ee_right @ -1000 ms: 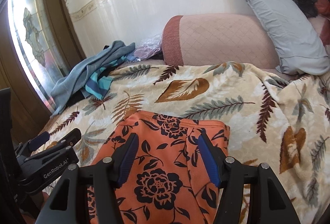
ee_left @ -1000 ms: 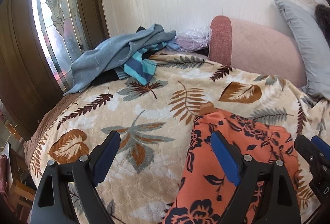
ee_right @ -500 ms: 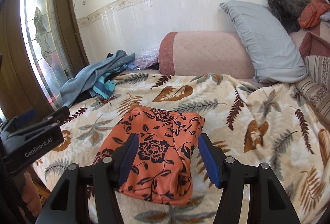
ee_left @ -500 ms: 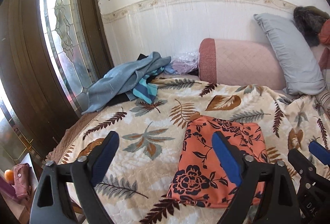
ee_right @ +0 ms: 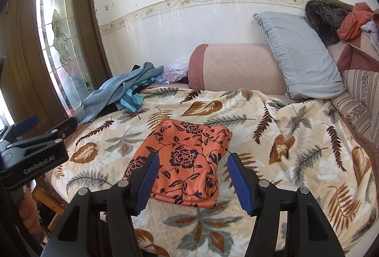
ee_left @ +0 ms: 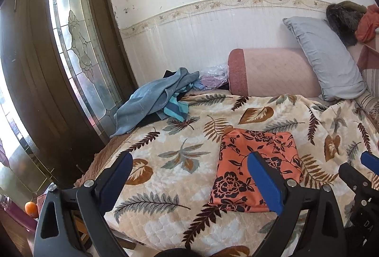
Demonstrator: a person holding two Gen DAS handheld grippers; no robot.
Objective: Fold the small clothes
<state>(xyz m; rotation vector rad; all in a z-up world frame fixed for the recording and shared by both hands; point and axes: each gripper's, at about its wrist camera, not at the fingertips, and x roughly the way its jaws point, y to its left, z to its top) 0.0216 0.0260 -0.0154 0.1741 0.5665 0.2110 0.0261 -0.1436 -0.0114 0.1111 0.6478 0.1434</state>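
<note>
The folded orange floral garment (ee_right: 187, 160) lies flat on the leaf-print blanket (ee_right: 260, 129) in the lower middle of the right wrist view, a neat rectangle with its thicker folded edge on the right side; in the left wrist view the same garment (ee_left: 255, 167) sits right of centre, its lower right part hidden behind one blue pad; the right gripper (ee_right: 191, 181) hangs above the near end of the garment with its blue-padded fingers (ee_right: 146, 181) spread apart and nothing between them, the cloth seen beyond the gap and not touched; the left gripper (ee_left: 189, 183) stands wide apart over the blanket to the left of the garment, also holding nothing, and it shows again at the left edge of the right wrist view (ee_right: 35, 138), where part of a hand (ee_right: 26, 212) appears below it; a loose pile of blue and striped clothes (ee_right: 120, 93) lies at the far left corner of the bed beside the glass-panelled door (ee_right: 59, 43); a pink bolster (ee_right: 234, 67) runs along the tiled wall (ee_right: 177, 27) at the back, with a grey pillow (ee_right: 298, 55) leaning on it to the right; a dark furry item (ee_right: 324, 17) and an orange cloth (ee_right: 353, 20) sit in the upper right corner.
</note>
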